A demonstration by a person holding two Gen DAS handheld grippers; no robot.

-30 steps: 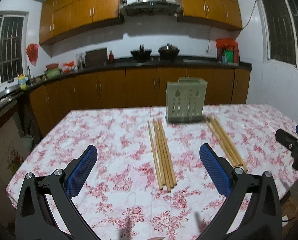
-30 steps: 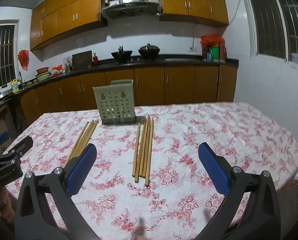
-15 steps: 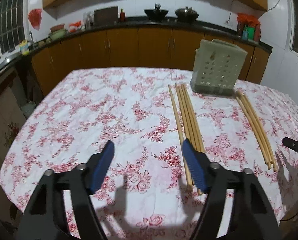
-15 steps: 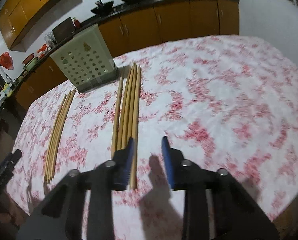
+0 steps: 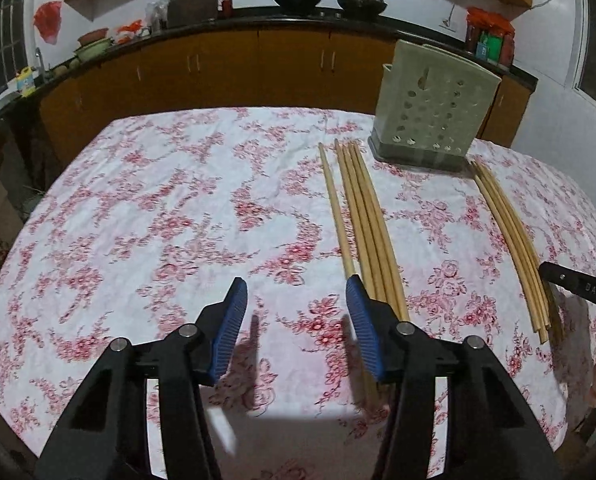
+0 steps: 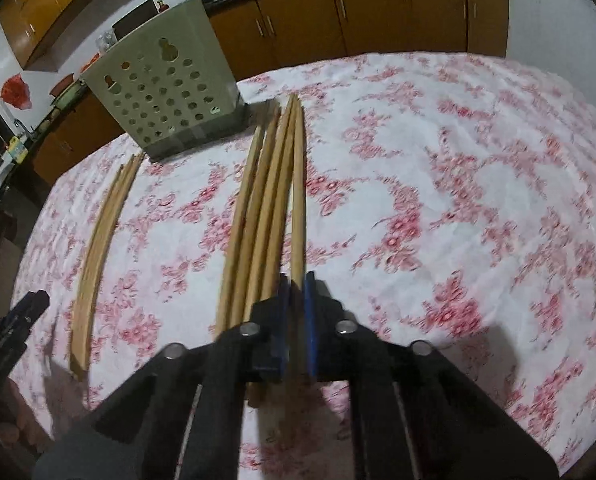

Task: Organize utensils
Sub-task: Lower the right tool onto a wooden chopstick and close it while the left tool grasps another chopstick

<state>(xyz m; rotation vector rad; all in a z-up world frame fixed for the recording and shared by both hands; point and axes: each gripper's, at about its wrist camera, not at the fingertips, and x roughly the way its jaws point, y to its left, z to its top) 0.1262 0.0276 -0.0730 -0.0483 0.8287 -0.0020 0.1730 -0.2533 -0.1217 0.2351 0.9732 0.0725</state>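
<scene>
Two bundles of long wooden chopsticks lie on the floral tablecloth in front of a pale green perforated utensil holder (image 5: 431,104). In the left wrist view one bundle (image 5: 367,220) runs up past my left gripper's right finger; the other bundle (image 5: 509,236) lies further right. My left gripper (image 5: 296,300) is open and empty, low over the cloth. My right gripper (image 6: 296,292) is shut on the rightmost chopstick (image 6: 298,184) of its bundle (image 6: 258,208), near the chopstick's near end. The holder (image 6: 160,80) stands behind, and the second bundle (image 6: 102,232) lies left.
The table (image 5: 158,208) is covered by a red-flowered white cloth, its front edge close below both grippers. Wooden kitchen cabinets (image 5: 226,68) and a dark counter with pots run behind. The right gripper's tip (image 5: 577,286) shows at the left wrist view's right edge.
Both grippers came down and forward toward the table. My right gripper's jaws closed from wide open onto one chopstick. My left gripper's jaws narrowed but stay open.
</scene>
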